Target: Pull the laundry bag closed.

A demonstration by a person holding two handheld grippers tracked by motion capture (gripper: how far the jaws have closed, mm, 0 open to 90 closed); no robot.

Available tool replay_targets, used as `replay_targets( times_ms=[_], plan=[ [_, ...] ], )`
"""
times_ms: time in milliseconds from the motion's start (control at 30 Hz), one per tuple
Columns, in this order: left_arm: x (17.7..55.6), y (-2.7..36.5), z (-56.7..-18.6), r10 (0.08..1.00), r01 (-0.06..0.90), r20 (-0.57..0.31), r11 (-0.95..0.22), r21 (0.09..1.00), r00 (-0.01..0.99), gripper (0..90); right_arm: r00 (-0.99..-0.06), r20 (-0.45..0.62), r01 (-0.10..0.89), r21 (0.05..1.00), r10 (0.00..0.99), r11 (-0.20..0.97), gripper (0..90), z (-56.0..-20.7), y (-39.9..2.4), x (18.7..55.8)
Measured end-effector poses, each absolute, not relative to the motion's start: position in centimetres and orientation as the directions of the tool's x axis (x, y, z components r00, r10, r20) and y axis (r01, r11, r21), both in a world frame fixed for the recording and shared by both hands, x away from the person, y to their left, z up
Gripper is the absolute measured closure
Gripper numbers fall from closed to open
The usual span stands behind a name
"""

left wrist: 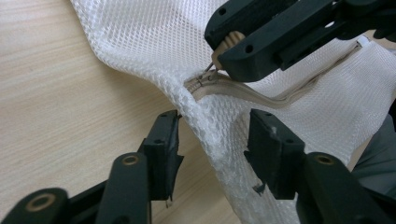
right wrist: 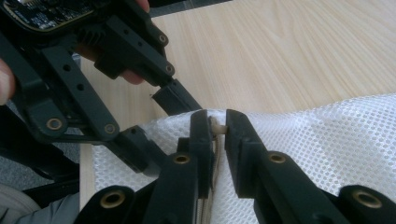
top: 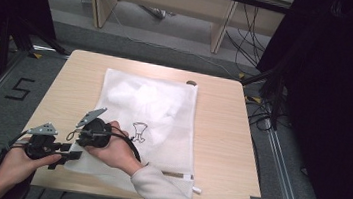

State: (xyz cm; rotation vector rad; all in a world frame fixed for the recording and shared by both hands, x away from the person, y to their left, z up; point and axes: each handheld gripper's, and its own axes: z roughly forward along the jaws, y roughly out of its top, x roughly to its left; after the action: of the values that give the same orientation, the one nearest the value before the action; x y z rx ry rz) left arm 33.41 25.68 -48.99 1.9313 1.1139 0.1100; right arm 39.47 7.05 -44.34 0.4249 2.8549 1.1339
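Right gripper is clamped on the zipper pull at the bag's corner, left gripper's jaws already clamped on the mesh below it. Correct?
Not quite. The left gripper is not clamped: in the left gripper view its jaws straddle the mesh bag corner with gaps on both sides. The right gripper is shut on the zipper pull, as its own view shows.

Overhead view; two close claw-mounted views

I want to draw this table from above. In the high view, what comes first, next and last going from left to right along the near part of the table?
Left gripper → right gripper → the small black drawing on the white mesh bag → bare wooden table.
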Motion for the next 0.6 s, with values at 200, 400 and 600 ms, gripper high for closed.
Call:
replay_targets(
  times_ms=[200, 400, 600],
  plan=[
    [33.41, 25.29, -49.15, 0.721, 0.657, -0.314, -0.254, 0.709, 0.618, 66.5, -0.964, 0.06, 0.231, 0.678, 0.26, 0.698, 82.2, -44.26, 7.1, 39.25],
    [33.45, 25.34, -49.29, 0.708, 0.658, -0.311, -0.281, 0.699, 0.634, 79.3, -0.966, 0.064, 0.23, 0.664, 0.252, 0.712, 82.2, -44.39, 7.04, 39.02],
    [33.53, 25.12, -49.3, 0.704, 0.651, -0.291, -0.314, 0.691, 0.648, 85.2, -0.971, 0.048, 0.209, 0.654, 0.236, 0.727, 82.2, -44.63, 6.72, 39.07]
  ],
)
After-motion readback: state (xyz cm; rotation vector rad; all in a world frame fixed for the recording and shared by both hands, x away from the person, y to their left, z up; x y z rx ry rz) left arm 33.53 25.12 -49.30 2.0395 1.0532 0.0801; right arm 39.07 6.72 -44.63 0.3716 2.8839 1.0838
